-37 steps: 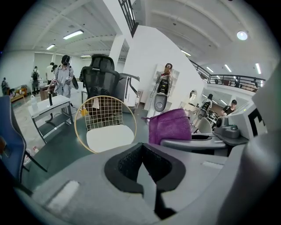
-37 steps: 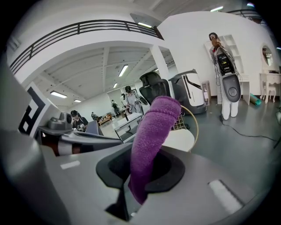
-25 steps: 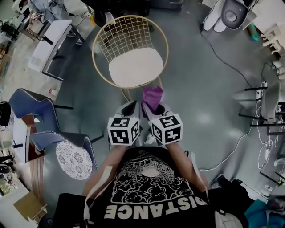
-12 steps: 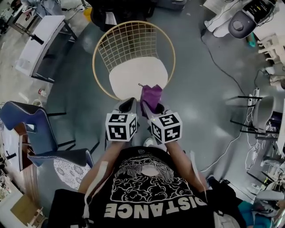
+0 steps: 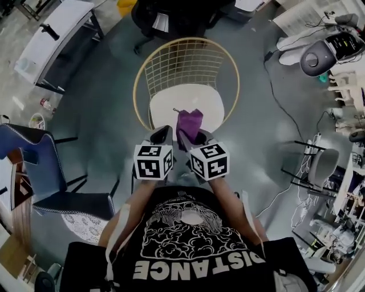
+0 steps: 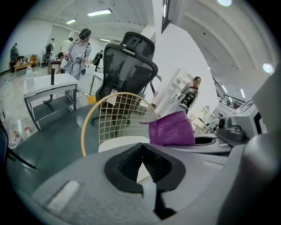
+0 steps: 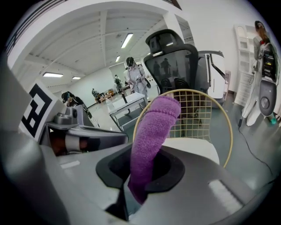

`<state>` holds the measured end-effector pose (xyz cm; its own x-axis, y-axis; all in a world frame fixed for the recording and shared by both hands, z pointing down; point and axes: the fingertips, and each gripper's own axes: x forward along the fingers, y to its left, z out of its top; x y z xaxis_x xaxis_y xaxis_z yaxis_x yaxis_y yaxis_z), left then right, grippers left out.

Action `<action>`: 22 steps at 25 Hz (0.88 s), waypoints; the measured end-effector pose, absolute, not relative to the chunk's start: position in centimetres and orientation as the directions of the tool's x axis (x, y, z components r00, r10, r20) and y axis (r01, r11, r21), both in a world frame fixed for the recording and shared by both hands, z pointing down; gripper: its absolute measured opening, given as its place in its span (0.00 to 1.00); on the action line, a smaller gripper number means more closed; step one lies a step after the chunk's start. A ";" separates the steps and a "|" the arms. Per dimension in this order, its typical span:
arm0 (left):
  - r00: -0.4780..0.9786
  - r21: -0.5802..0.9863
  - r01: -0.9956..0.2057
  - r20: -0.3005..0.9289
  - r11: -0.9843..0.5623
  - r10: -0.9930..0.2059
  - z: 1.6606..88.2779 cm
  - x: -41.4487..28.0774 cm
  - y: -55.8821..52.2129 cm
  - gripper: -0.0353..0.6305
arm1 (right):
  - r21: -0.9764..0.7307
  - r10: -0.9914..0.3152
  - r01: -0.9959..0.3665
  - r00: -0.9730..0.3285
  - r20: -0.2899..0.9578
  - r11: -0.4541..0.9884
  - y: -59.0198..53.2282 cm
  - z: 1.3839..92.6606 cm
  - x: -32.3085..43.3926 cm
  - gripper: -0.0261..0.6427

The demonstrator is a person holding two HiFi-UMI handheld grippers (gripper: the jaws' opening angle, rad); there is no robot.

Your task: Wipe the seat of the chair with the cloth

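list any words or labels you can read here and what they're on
"DISTANCE": across the front of the person's black shirt.
Marker cubes: black and white square patterns only, no words.
White paper on the black office chair: too small to read.
Nothing else is legible.

Seat (image 5: pixel 185 102) front edge hidden behind cloth (image 5: pixel 189 124); blue chair (image 5: pixel 43 165) cut by left edge

The glossy grey-green concrete floor (image 5: pixel 256 142) carries a gold wire-frame chair with a white seat pad (image 5: pixel 183 64). A black mesh office chair (image 5: pixel 171 17) stands just behind it. A blue upholstered chair (image 5: pixel 34 165) and a white table (image 5: pixel 57 28) stand to the left, and a black cable (image 5: pixel 279 102) trails to the right.
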<state>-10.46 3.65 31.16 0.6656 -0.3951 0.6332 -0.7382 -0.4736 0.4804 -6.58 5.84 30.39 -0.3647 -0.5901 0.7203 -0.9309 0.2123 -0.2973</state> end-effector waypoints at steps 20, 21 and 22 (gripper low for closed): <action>0.411 0.409 -0.906 0.787 -0.109 -0.460 42.3 -15.1 -1.5 0.04 | -0.538 -0.253 -0.734 -0.661 0.707 0.413 -2.7 47.1 -13.2 0.13; 0.396 0.399 -0.912 0.794 -0.096 -0.461 42.9 -15.1 -1.6 0.04 | -0.554 -0.236 -0.723 -0.672 0.702 0.413 -2.9 48.2 -13.4 0.13; 0.383 0.391 -0.917 0.800 -0.084 -0.462 43.4 -15.1 -1.6 0.04 | -0.565 -0.223 -0.715 -0.680 0.699 0.411 -3.1 49.3 -13.5 0.13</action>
<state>-15.10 -1.61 43.43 0.3832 -0.4623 0.7997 -0.9167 -0.0842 0.3906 -13.53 -3.09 49.26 -0.6799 -0.2232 0.6985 -0.7155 0.4108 -0.5651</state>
